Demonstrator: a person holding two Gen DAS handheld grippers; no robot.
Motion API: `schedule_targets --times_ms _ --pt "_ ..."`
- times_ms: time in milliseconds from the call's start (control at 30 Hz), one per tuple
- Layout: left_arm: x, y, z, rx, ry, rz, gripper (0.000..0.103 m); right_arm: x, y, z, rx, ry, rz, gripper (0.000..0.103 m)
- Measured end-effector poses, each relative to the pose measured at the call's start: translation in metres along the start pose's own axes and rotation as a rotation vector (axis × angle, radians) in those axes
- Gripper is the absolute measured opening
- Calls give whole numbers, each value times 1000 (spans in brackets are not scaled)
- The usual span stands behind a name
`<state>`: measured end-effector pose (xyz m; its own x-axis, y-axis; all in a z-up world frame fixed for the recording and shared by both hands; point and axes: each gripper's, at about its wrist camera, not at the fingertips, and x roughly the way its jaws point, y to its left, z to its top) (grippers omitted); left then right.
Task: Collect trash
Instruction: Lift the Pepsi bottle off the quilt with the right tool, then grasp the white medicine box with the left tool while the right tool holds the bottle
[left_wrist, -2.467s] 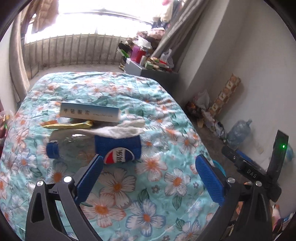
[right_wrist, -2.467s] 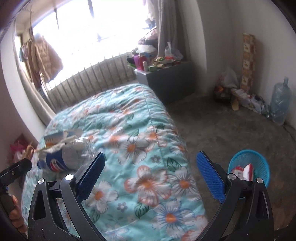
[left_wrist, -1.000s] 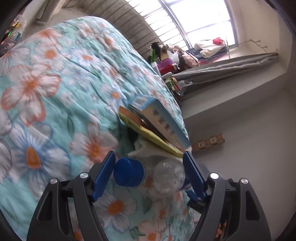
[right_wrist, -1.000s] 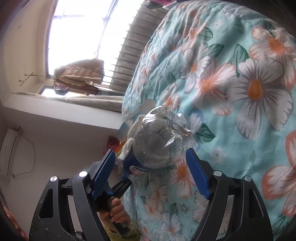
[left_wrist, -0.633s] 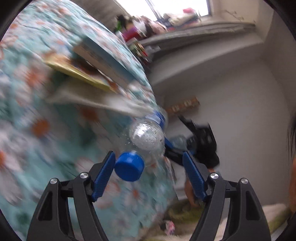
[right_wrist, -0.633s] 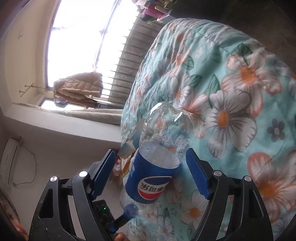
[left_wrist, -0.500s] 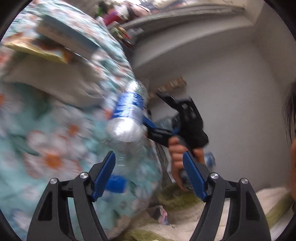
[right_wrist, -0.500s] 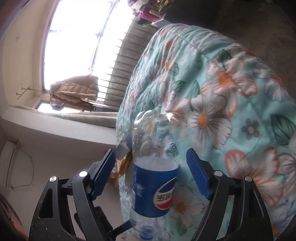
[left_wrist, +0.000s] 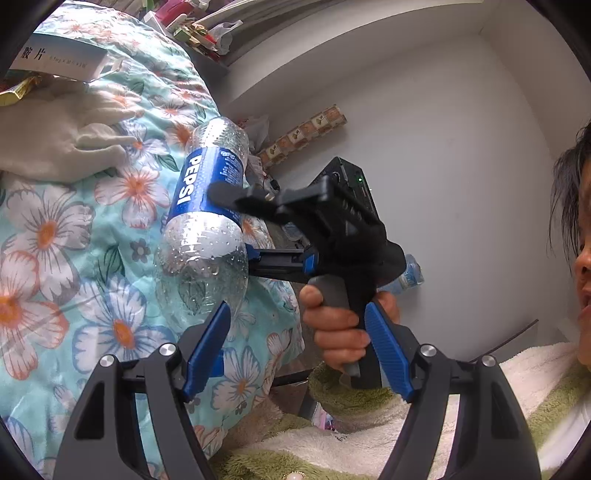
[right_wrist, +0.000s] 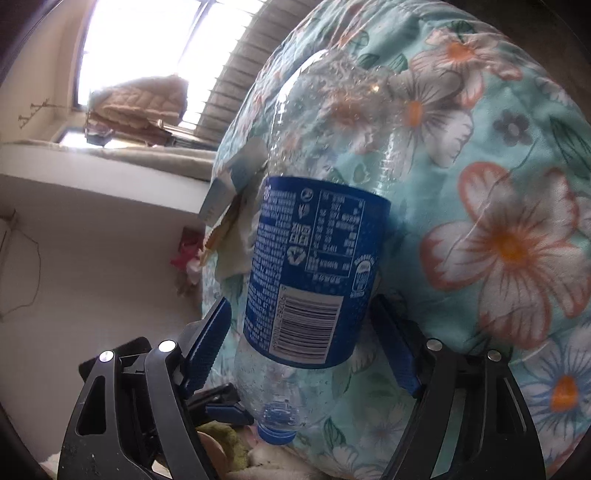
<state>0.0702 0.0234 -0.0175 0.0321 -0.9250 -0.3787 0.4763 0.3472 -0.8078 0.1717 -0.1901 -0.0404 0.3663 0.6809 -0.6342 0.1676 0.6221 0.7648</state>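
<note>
Right hand-held gripper (right_wrist: 301, 347), just closing, pinches an empty Pepsi bottle (right_wrist: 317, 266); left hand-held gripper (left_wrist: 299, 345) spread.

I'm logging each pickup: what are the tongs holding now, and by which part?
The right tongs grip the Pepsi bottle across its blue-labelled middle. The left tongs are open and hold nothing.

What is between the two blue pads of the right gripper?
A clear plastic Pepsi bottle with blue label fills the right gripper, seen in both wrist views.
</note>
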Motion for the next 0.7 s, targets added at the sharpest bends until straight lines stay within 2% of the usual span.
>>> schedule_targets --times_ms 33,233,367,467,500,600,700 --pt "-1 0 0 2 3 8 73 2 0 -2 -1 12 -2 62" --pt "-14 -11 10 63 3 96 73 -10 -10 -2 -3 32 52 60" --pt "-41 -13 30 102 -82 188 74 -18 -11 1 -35 46 64 60" --pt "-67 -7 54 103 -185 286 74 -22 -17 -1 -30 52 85 60" --pt "-79 -1 66 81 -227 322 74 -22 -19 -1 -26 53 89 60" --pt "-104 23 95 -37 -318 361 74 -22 -21 0 -26 52 95 60" --pt "-122 52 114 -192 -370 339 74 -22 -20 1 -22 53 104 60"
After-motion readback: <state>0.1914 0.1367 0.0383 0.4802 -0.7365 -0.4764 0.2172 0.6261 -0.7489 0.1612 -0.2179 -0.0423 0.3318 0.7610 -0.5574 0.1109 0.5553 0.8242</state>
